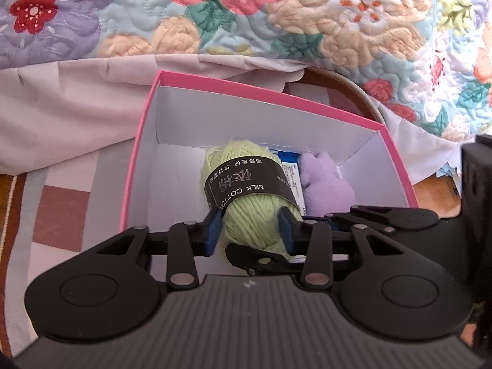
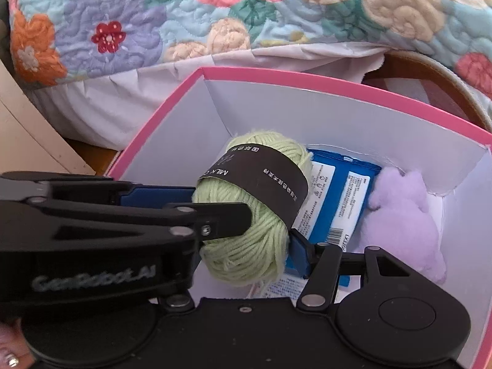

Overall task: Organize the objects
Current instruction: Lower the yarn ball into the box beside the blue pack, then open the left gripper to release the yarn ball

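Left wrist view: left gripper (image 1: pixel 250 227) clamps the green yarn ball (image 1: pixel 246 190) between its blue pads, inside the pink box (image 1: pixel 140 160).
Box contents: purple plush (image 1: pixel 326 181) at 3 o'clock of the yarn.
Right wrist view: right gripper (image 2: pixel 243 224) also squeezes the yarn ball (image 2: pixel 246 243); blue packet (image 2: pixel 332 196) at its 3 o'clock, plush (image 2: pixel 406 212) beyond.

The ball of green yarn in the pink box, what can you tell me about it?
The green yarn ball is a soft, pale skein wrapped in a dark paper band printed "MILK COTTON". It lies on its side inside the pink box, against a blue packet. The left gripper presses its blue pads on both sides of it. The right gripper also flanks it; whether that one presses is unclear.
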A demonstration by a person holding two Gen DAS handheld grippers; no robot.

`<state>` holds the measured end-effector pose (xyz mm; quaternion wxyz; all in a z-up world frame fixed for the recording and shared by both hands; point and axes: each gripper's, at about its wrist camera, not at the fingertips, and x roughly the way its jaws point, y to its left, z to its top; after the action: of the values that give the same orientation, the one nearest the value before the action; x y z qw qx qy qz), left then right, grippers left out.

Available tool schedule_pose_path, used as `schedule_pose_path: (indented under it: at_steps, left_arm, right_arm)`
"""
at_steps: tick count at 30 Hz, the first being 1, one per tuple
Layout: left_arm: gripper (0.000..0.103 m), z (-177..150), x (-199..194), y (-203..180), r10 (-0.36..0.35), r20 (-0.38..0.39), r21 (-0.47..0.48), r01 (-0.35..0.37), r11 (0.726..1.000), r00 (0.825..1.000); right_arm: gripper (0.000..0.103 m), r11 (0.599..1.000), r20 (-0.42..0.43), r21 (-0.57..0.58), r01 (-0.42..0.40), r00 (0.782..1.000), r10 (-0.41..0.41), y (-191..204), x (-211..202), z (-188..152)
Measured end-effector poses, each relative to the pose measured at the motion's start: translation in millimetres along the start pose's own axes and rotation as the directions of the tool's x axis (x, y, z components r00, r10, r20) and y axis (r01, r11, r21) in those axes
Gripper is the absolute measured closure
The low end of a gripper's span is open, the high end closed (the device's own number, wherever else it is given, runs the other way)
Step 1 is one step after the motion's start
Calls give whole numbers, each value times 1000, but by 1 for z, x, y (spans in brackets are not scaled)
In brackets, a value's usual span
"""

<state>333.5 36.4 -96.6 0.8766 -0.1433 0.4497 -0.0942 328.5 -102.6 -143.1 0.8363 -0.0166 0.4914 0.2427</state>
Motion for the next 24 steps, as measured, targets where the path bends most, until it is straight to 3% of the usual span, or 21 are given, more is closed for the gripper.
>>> schedule_pose_path:
  at_steps: [2,7,9,11,13,18,24]
  left_arm:
    - [78,-1,1,3,17,-10,4,-17,1000,1000]
    - [81,-2,3,6,53,8,11,-53,999,999]
    - [81,-3,3,6,55,14,6,-56,998,998]
    - [82,-4,6,5,62,14,4,-62,998,998]
    - [82,-6,7,3,81,19,8,-81,997,997]
    - [82,-5,4,5,77,32,-6,-77,997,997]
    - [83,-6,-4,7,71,39,-19,-71,997,997]
  right_arm:
    - [34,1000,-10,4,-16,1000,16,1,5,0]
    - [33,996,-4,23,-87,996,87,-1,0,-4]
    - [45,998,13,16,-60,998,60,-1,-5,-6]
    - [63,1000,-12,23,-11,1000,12,-1,-3,-6]
    - [71,1000,-15,28,5,1000,-5,-1,1,-7]
    - [74,999,-3,45,24,1000,-24,-3,15,-3]
    - [71,999,-3,50,-8,1000,8,0,17,1]
